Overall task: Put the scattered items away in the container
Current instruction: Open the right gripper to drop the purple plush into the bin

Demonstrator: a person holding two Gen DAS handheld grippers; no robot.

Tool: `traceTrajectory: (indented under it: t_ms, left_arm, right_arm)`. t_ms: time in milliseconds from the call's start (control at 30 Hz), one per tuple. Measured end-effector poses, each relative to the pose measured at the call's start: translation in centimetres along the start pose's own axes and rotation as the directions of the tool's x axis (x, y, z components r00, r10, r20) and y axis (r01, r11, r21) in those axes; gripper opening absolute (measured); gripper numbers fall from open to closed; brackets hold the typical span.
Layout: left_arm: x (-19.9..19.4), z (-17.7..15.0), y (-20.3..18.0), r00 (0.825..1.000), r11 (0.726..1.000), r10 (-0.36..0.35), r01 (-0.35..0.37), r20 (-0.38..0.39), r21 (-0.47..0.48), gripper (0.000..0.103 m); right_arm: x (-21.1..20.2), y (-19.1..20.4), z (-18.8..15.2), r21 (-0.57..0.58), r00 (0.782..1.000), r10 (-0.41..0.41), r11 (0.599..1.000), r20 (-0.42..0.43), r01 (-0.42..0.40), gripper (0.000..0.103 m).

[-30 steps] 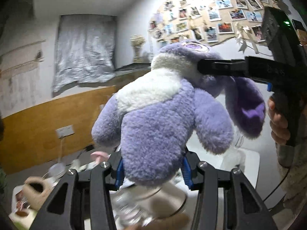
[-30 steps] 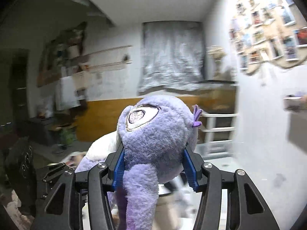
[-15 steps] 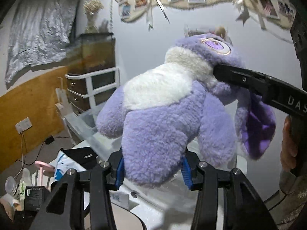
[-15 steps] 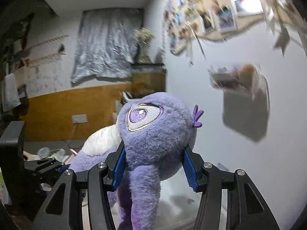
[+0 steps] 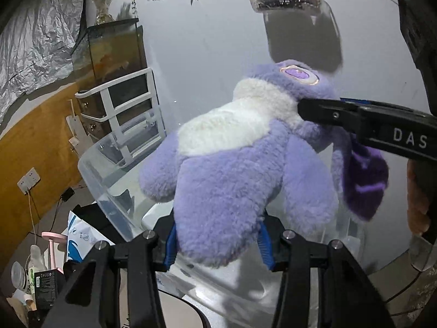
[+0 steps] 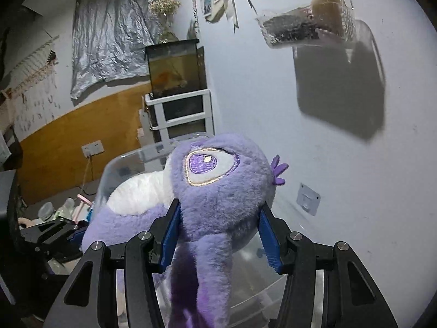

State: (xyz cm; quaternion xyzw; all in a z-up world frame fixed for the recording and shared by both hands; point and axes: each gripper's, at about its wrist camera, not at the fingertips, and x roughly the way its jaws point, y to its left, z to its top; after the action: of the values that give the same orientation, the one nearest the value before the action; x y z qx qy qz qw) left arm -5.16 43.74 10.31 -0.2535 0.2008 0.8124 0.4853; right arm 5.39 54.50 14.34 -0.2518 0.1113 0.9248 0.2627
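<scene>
A purple and white plush toy [image 5: 232, 169] hangs in the air, held at both ends. My left gripper [image 5: 217, 242] is shut on its lower body. Its head [image 6: 218, 191], with a big embroidered eye, is pinched by my right gripper [image 6: 220, 235], whose black arm [image 5: 363, 123] crosses the left wrist view from the right. The toy sits above a clear plastic container [image 5: 109, 180], whose rim [image 6: 128, 161] shows behind the toy in the right wrist view. One long ear [image 6: 207, 278] dangles between the right fingers.
A white wall [image 5: 207, 41] stands close behind the container, with a clear wall shelf [image 6: 308, 24] above. A white drawer rack [image 5: 123, 106] under a glass tank [image 6: 174, 65] stands at the back left. Bottles, a box and a pink stand [image 5: 52, 243] lie lower left.
Both grippers have carried the toy towards the white wall and down over the clear container. The grip on the toy has not changed.
</scene>
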Motion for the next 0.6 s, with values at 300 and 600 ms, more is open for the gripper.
traceTrajectory:
  t_ms: [300, 600]
  left_arm:
    - [-0.5, -0.4, 1.0, 1.000, 0.999, 0.023, -0.023, 0.015, -0.024, 0.064]
    - [-2.6, -1.3, 1.8, 0.996, 0.998, 0.050, -0.048, 0.073, -0.030, 0.072]
  right_arm:
    - [0.5, 1.9, -0.2, -0.116, 0.994, -0.101, 0.988, 0.030, 0.104, 0.084]
    - [-2.8, 3.0, -0.9, -0.135, 0.982, 0.015, 0.991, 0.188, 0.010, 0.084]
